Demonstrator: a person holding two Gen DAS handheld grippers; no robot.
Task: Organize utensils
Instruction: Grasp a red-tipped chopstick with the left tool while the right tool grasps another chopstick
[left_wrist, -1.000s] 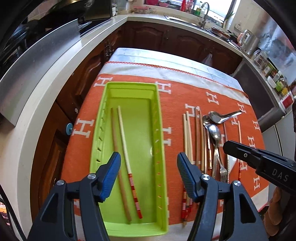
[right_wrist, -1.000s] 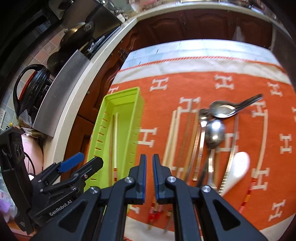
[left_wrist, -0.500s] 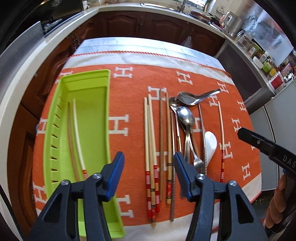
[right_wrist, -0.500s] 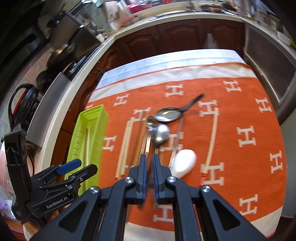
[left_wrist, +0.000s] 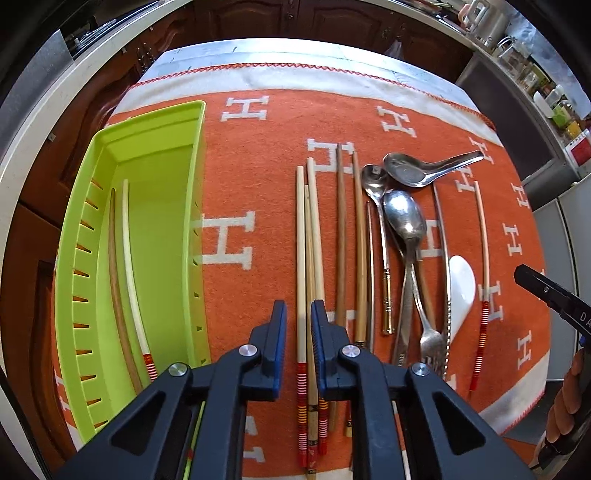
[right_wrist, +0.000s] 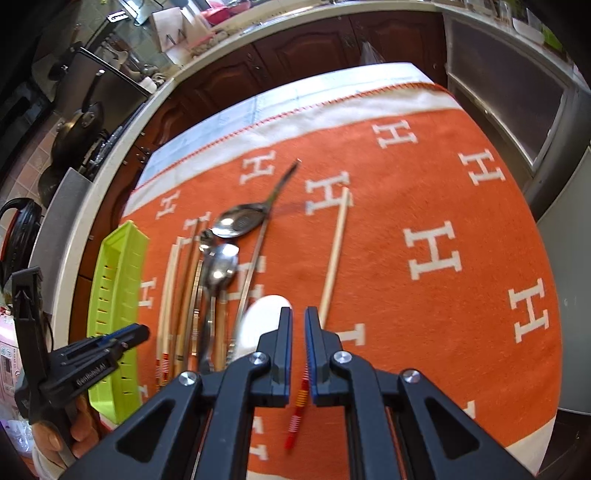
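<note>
Now keep your narrowed left gripper (left_wrist: 298, 325) centred on the pale chopstick (left_wrist: 300, 258) at lower centre, seemingly not yet clamped, before lifting toward the green tray (left_wrist: 162, 122).

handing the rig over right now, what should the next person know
Left gripper: nearly shut around a pale chopstick on the orange cloth; grip unclear.
Right gripper: narrow gap, empty, above the lone chopstick.
Done: two chopsticks lie in the green tray.
Left: remaining chopsticks, metal spoons, fork, white spoon, all on the cloth.
</note>
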